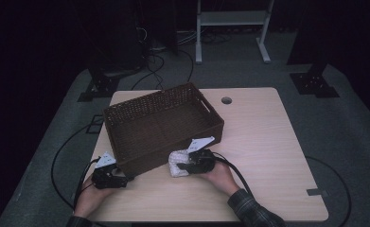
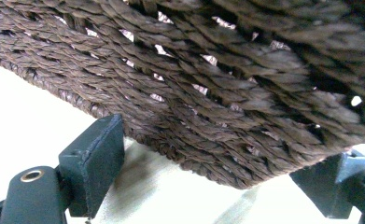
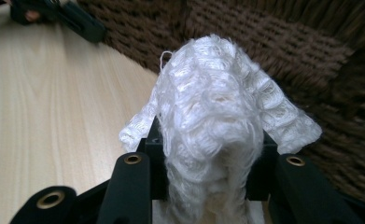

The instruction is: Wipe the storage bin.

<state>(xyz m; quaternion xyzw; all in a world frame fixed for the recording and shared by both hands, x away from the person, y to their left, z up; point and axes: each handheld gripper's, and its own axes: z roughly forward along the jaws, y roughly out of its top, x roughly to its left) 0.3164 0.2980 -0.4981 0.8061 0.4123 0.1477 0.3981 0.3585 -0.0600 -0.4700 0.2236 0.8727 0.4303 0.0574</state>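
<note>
1. Gripping a white knitted cloth [image 3: 217, 126], the right tool [image 1: 185, 165] has its jaws clenched on the bunched fabric. In the right gripper view the cloth bulges up between and ahead of the jaws, with a loose flap hanging off to each side.

2. Just beyond that tool's tip, in the high view, the cloth [image 1: 177, 163] rests low against the desk [image 1: 268, 142], just beside the near wall of the brown wicker basket [image 1: 161, 125]. It is outside the basket, not over its rim.

3. Further from the right tool, toward the person's other side, the left tool [image 1: 121, 179] sits at the basket's near corner. In the left gripper view its jaws stand wide, one on each side of the woven corner [image 2: 208, 93], and I cannot see the pads pressing on the wicker. I take it as released, placed there to steady the basket rather than holding it.

4. Inside the basket, past both tools, the floor looks bare from above, so nothing has gone in yet.

5. My judgement of progress: the pick-up is done and the grasp looks firm, which puts the work at an early to middle stage. What is left is to raise the cloth above the near wall, carry it forward over the basket's inside, and let it go there.
</note>
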